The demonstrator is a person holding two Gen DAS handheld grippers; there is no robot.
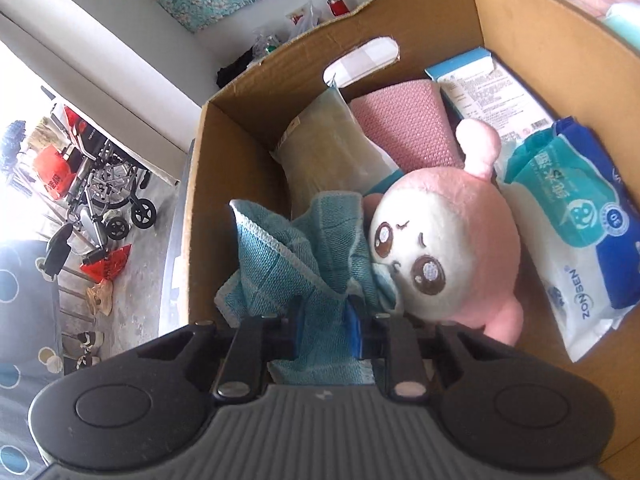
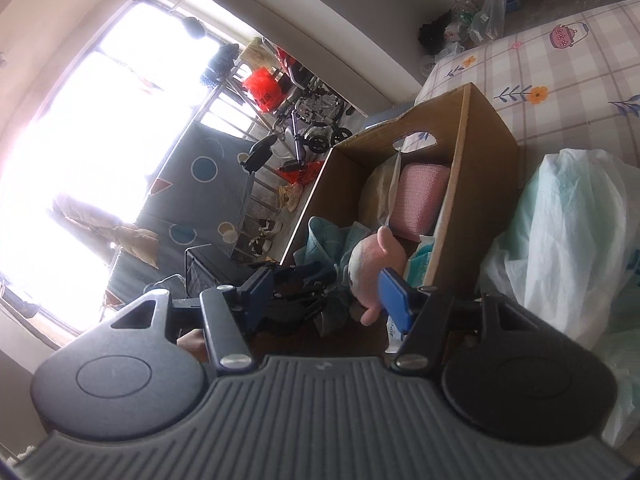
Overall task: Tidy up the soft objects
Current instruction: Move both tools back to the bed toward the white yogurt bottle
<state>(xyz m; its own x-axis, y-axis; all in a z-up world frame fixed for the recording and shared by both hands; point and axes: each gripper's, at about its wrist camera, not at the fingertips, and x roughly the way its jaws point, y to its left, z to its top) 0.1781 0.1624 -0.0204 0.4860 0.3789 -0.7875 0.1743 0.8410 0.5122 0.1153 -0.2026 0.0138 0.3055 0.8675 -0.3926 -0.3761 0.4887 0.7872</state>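
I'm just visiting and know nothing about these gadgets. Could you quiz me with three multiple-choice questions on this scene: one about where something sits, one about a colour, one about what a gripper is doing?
1. Where is the pink plush toy?
A. On the floor
B. Inside the cardboard box
C. On the wheelchair

2. What colour is the towel in the left gripper?
A. Teal blue
B. Red
C. Yellow

3. How does the right gripper stand?
A. Shut on the plush toy
B. Open, holding nothing
C. Shut on a bottle

Answers:
1. B, the toy lies between the towel and the wet wipes pack within the box walls.
2. A, the woven cloth pinched between the jaws is teal blue.
3. B, its jaws are spread wide with nothing clamped between them.
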